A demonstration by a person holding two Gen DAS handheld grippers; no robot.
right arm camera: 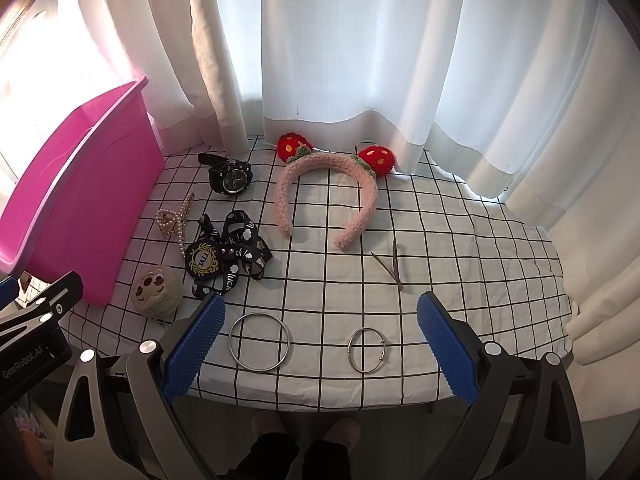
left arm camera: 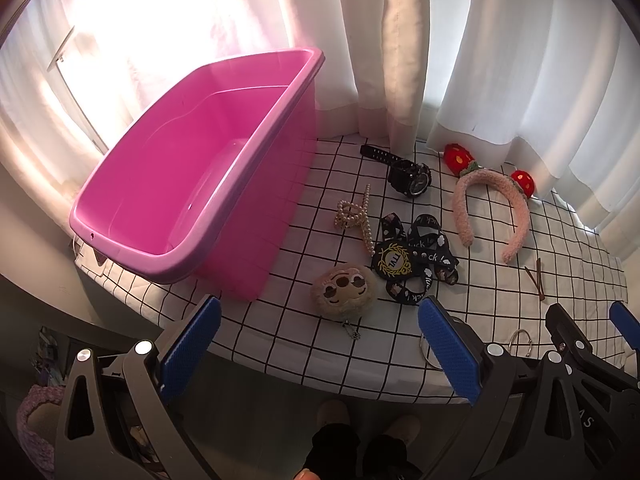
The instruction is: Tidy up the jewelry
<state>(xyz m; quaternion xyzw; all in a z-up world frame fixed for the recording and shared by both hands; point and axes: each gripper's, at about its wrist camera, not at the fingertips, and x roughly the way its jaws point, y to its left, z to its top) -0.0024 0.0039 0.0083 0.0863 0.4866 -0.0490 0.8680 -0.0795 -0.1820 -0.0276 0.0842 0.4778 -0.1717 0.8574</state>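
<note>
An empty pink tub (left arm camera: 192, 172) stands at the table's left; it also shows in the right wrist view (right arm camera: 76, 184). On the checked cloth lie a black watch (right arm camera: 230, 176), a pearl hair claw (right arm camera: 176, 220), a black lanyard with a badge (right arm camera: 228, 256), a plush sloth charm (right arm camera: 156, 290), a pink strawberry headband (right arm camera: 326, 196), a brown hairpin (right arm camera: 390, 266) and two silver bangles (right arm camera: 260, 342) (right arm camera: 366, 350). My left gripper (left arm camera: 320, 348) is open and empty near the front edge by the sloth charm (left arm camera: 344, 290). My right gripper (right arm camera: 320, 344) is open and empty above the bangles.
White curtains (right arm camera: 360, 60) hang behind the table. The table's front edge (right arm camera: 320, 402) is just below both grippers, with slippered feet (right arm camera: 304, 428) beneath. The left gripper's body (right arm camera: 32, 320) shows at the right wrist view's left edge.
</note>
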